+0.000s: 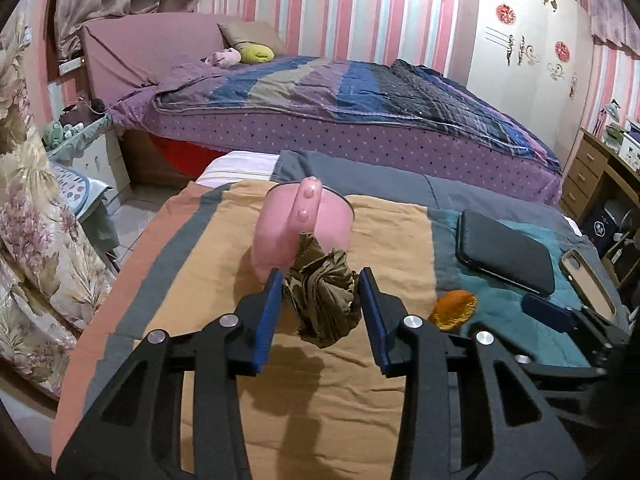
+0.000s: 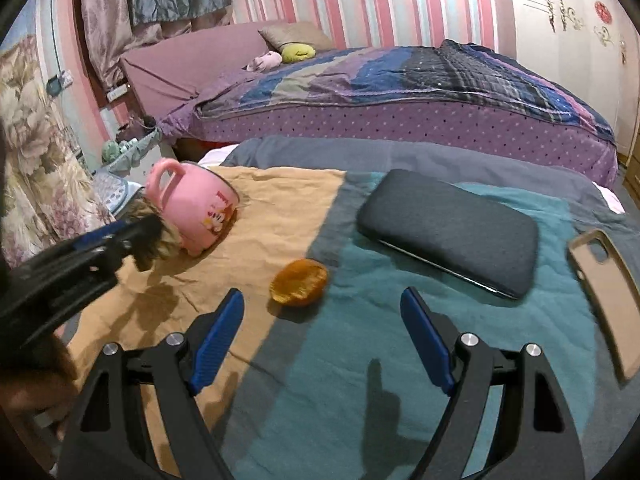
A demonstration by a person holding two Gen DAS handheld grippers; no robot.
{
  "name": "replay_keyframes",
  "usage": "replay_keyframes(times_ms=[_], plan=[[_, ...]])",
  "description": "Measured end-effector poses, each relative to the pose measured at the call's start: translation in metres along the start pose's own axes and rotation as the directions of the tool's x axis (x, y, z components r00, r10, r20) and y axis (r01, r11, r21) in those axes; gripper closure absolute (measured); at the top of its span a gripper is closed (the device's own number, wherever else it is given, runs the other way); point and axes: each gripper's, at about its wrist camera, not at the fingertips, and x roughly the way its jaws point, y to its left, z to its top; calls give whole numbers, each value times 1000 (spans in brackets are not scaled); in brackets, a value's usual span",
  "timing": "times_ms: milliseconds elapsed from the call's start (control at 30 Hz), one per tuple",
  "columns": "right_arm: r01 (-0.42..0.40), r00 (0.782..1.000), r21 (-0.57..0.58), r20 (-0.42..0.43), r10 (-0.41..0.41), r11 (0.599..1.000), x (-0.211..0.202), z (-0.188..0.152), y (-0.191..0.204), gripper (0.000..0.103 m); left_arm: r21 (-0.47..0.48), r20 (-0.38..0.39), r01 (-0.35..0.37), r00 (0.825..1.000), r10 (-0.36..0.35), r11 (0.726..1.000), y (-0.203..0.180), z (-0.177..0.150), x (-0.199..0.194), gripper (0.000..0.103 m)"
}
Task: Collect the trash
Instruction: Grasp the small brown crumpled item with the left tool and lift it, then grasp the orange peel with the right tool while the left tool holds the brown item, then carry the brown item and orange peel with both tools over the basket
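1. Nearest the lens in the left wrist view, the left gripper (image 1: 320,280) has its blue-padded black jaws drawn narrow around a crumpled olive-brown paper wad (image 1: 322,300); the pads seem to press its flanks and the wad hangs clear over its own shadow, so I judge it held and lifted; the hold is on loose folds only, and a quick swing could let it slide out.
2. The wad hangs right against the pink enamel mug with a cartoon print (image 2: 192,208), which lies tipped on its side on the orange-tan cloth (image 1: 208,248); a careless move forward could knock the mug into a roll toward the cloth's far edge.
3. The right gripper (image 2: 322,312) stands wide with nothing between its pads; it hovers just short of the hollow orange-peel half (image 2: 299,282), which sits at the seam of the orange-tan cloth and the teal blanket (image 2: 400,340); the peel is thin and cupped, so too firm a squeeze may flatten it or flick it aside, and a low approach may pinch the bedding with it.
4. The dark grey fabric-covered case (image 2: 448,232) and the beige phone case (image 2: 604,304) lie near on the blanket; a wide sweep could nudge them, or mistake them for trash.
5. The two grippers work close together; crossing paths risks a collision.
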Motion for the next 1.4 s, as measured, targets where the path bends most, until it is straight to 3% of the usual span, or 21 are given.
replay_keyframes(times_ms=[333,567,667,800,1133,1400], plan=[[101,989,-115,-94,-112,988,45,6,30,27,-23,-28,38,999,-39,999,12,-1,9,65],[97,987,-190,-107,-119,977,50,1,38,67,-12,-24,69,997,-69,998,2,-1,5,65],[78,990,-163,-102,-95,984,45,0,37,74,12,-21,78,997,-78,997,-7,-3,1,65],[57,994,-138,-89,-70,989,31,-1,34,75,28,-8,89,996,-89,996,-16,-5,-8,65],[81,995,-53,57,-78,995,-65,-6,-8,75,54,38,162,986,-164,985,-46,-12,-54,65],[110,969,32,218,-115,993,-180,-23,-45,75,123,80,251,962,-261,960,-90,-35,-114,65]])
